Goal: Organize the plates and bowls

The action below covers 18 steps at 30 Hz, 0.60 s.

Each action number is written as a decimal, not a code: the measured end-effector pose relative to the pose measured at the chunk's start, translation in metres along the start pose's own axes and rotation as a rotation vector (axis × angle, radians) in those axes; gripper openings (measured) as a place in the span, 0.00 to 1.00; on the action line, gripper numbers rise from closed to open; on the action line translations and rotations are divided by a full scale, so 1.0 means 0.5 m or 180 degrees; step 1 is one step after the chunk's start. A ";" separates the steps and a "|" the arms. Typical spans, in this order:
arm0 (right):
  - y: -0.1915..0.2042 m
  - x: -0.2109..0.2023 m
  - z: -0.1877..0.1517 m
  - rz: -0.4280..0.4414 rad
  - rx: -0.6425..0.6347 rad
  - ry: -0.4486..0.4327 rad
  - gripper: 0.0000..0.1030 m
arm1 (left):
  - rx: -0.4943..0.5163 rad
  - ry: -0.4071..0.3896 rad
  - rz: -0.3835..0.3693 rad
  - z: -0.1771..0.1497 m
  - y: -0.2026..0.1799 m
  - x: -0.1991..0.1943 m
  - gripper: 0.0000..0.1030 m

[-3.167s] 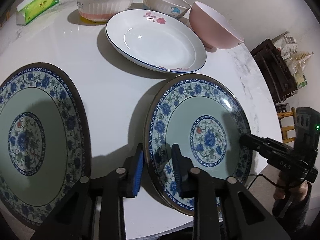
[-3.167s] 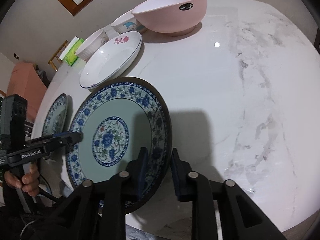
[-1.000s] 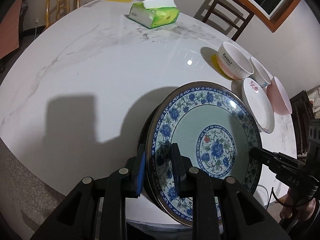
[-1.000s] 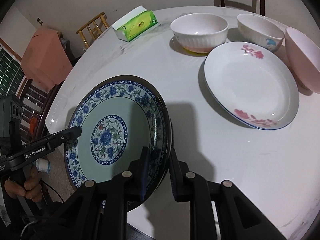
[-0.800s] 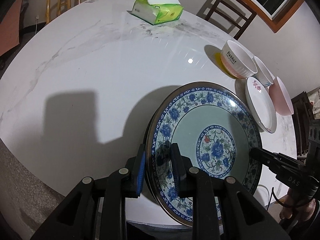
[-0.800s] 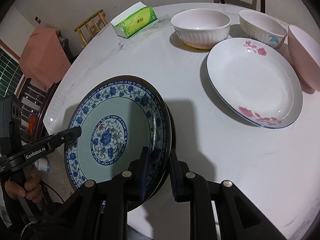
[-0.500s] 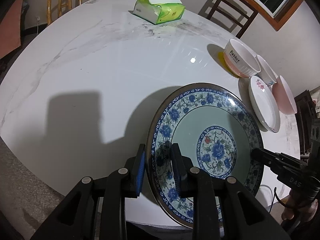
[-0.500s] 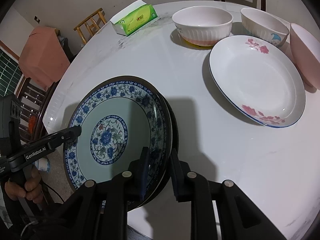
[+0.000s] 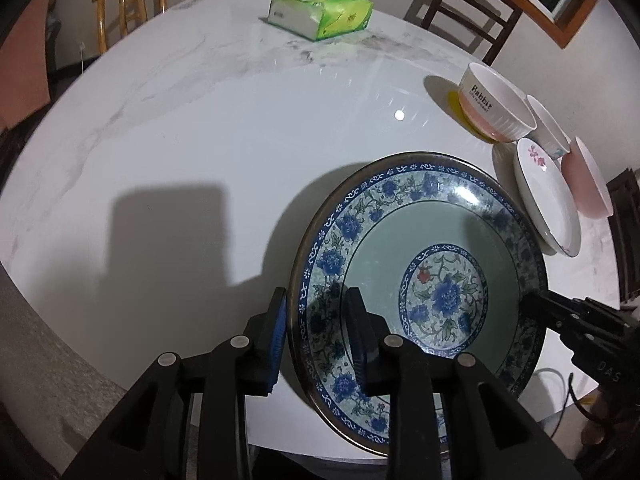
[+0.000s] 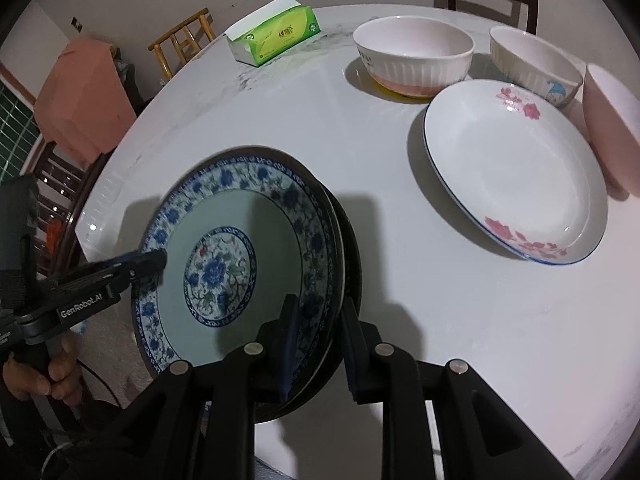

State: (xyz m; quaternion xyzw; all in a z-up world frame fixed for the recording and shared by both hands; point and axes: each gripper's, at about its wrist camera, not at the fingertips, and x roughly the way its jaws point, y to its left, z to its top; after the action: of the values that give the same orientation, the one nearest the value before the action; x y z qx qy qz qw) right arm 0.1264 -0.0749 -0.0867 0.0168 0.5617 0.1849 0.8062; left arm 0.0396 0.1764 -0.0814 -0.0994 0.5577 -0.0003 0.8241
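A blue floral plate lies on top of a second matching plate, whose dark rim shows beneath it in the right wrist view, at the near edge of the white marble table. My left gripper straddles the top plate's left rim with its jaws slightly parted. My right gripper straddles the opposite rim of the top plate, jaws also slightly parted. Each gripper shows in the other's view, at the plate's far rim.
A white plate with pink flowers lies to the right. Behind it stand a ribbed white bowl, a small white bowl and a pink bowl. A green tissue pack sits at the far side. Chairs surround the table.
Both grippers carried the blue plate left onto the matching plate. In the last half second both sets of jaws have widened slightly around its rim.
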 end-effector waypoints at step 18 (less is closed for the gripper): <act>0.014 -0.015 -0.004 -0.0383 -0.0262 -0.0206 0.30 | -0.0022 -0.0185 0.0081 0.001 -0.007 -0.011 0.25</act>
State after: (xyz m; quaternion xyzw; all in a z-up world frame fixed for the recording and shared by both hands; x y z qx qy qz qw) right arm 0.1201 -0.0711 -0.0789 -0.0442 0.5273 0.1584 0.8336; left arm 0.0382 0.1735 -0.0756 -0.0952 0.5347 0.0151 0.8395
